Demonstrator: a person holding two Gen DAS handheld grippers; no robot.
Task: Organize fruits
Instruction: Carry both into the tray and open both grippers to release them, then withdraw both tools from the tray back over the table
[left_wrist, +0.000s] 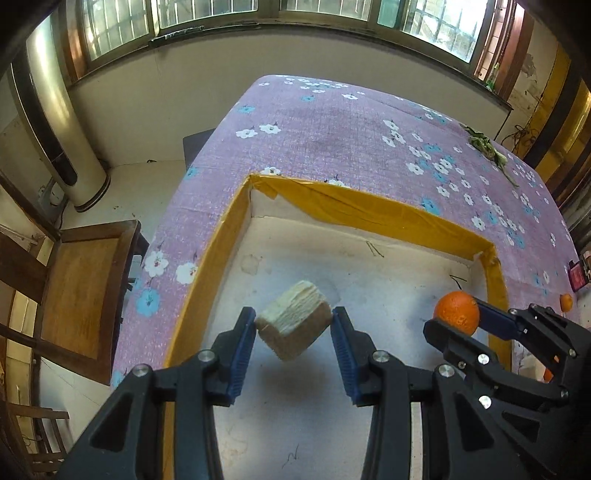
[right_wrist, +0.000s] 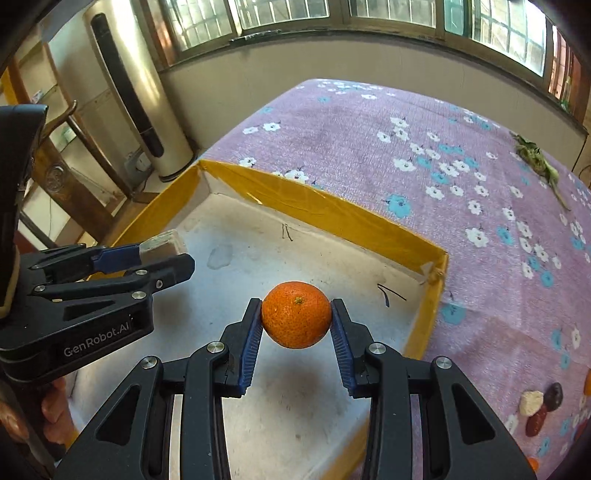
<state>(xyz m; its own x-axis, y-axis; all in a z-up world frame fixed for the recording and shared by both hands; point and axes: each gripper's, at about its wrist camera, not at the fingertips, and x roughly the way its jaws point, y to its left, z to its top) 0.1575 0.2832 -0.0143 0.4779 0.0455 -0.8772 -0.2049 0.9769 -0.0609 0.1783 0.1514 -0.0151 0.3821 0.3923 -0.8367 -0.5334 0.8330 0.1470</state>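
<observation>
Indoors, floral purple tablecloth (left_wrist: 332, 136), yellow-rimmed tray (left_wrist: 369, 206), barred windows (left_wrist: 207, 11), wooden chair (left_wrist: 81, 291)

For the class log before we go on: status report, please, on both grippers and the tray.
Left gripper shut on pale wedge. Right gripper shut on orange. Both over yellow-rimmed tray. Nothing in the way.

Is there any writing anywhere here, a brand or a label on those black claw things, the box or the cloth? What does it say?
"GenRobot.AI": white letters on the side of the left gripper, seen from the right wrist view.
Pen marks on the floor of the white box: just strokes, no readable word.
Small red item at the table's edge: too small and blurred to read.
Nothing else carries text.
</observation>
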